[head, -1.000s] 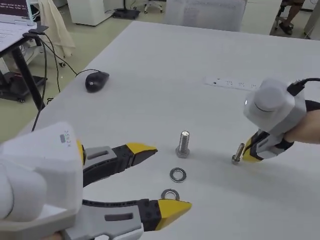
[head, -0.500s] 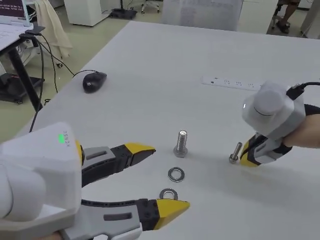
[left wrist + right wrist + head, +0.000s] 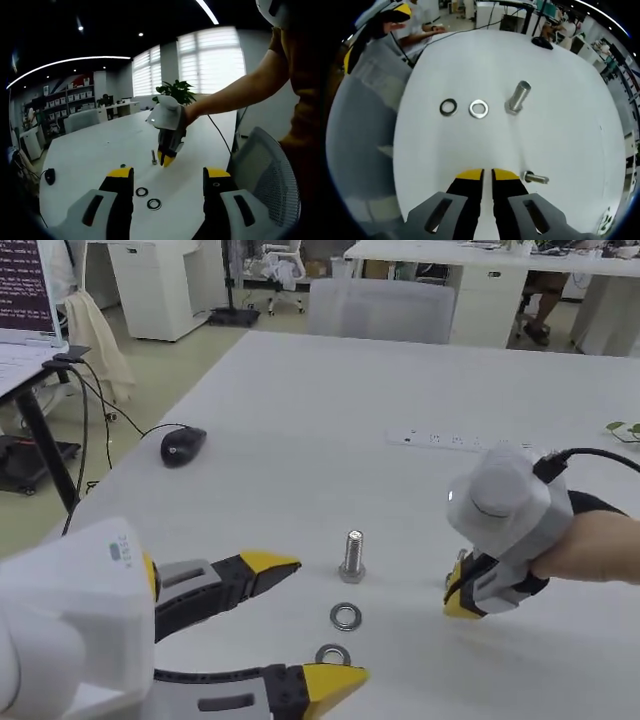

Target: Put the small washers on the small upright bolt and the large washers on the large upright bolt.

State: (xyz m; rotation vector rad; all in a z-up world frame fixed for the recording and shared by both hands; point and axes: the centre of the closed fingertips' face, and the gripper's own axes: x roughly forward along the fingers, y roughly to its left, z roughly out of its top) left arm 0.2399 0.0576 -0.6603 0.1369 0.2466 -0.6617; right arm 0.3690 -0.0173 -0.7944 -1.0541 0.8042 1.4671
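The grey, yellow-tipped left gripper (image 3: 328,620) was held at 7 o'clock of the work, its jaws spread wide and empty, as they had been a second earlier. A flat steel ring washer (image 3: 346,617) and a second washer (image 3: 333,654) were left untouched at 6 o'clock of the large upright steel bolt (image 3: 352,556). At 3 o'clock of that bolt, the small steel bolt (image 3: 154,157), earlier tilted against the tips of the right gripper (image 3: 487,173), had been stood on its head and let go. Those jaws were pinched almost together on nothing. Both bolts were therefore judged ready, with no washer yet placed. In the head view the small bolt was largely masked by the right gripper. In the right gripper view it was shown plainly just beside the jaws, at their 3 o'clock, and in the left gripper view it was seen standing erect.
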